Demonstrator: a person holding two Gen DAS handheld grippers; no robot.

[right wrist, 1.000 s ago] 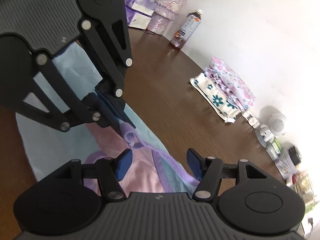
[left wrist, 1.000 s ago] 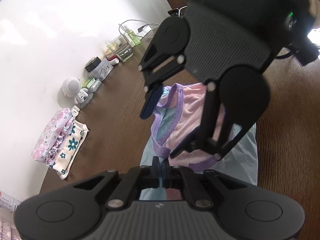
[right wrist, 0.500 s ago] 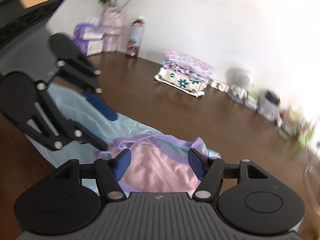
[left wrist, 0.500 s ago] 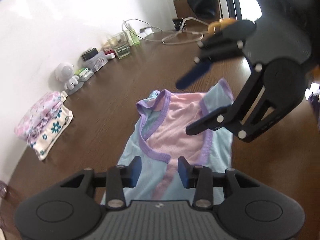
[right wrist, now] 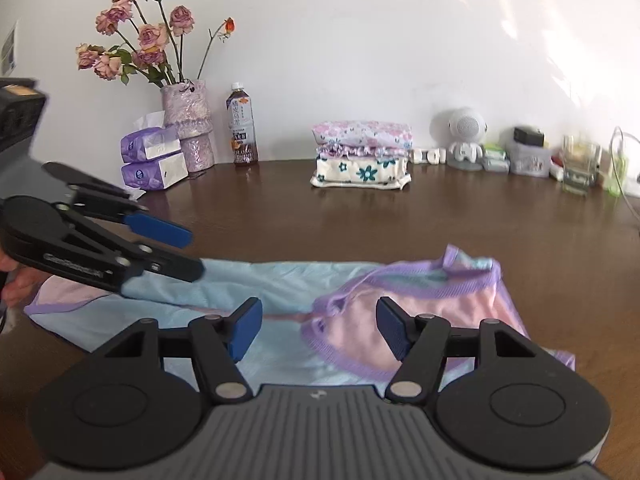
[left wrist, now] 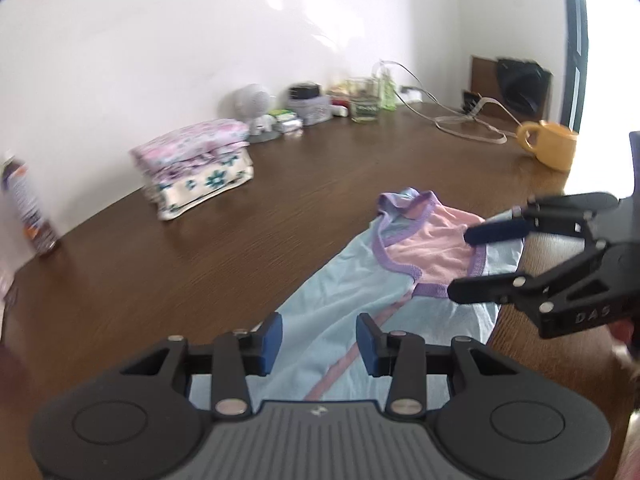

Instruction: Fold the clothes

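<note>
A light blue garment (left wrist: 360,280) with a pink panel and purple trim lies flat on the brown table (left wrist: 240,248), its pink end folded over. In the left wrist view my left gripper (left wrist: 319,344) is open just above the blue end, holding nothing. My right gripper (left wrist: 460,266) hovers open over the pink end at the right. The right wrist view shows the same garment (right wrist: 288,280) spread left to right. There my right gripper (right wrist: 319,328) stands open above its middle, and my left gripper (right wrist: 194,254) is open over the left end.
A stack of folded floral clothes (right wrist: 362,152) sits by the wall. Also along the wall are a vase of roses (right wrist: 186,128), tissue packs (right wrist: 154,160), a bottle (right wrist: 242,128), a small white speaker (right wrist: 464,136) and a glass (right wrist: 578,168). A yellow mug (left wrist: 552,148) and cables (left wrist: 460,124) lie far right.
My left gripper was shut on the garment a second ago and has opened. Both grippers have drawn back and apart, leaving the garment lying on the table.
</note>
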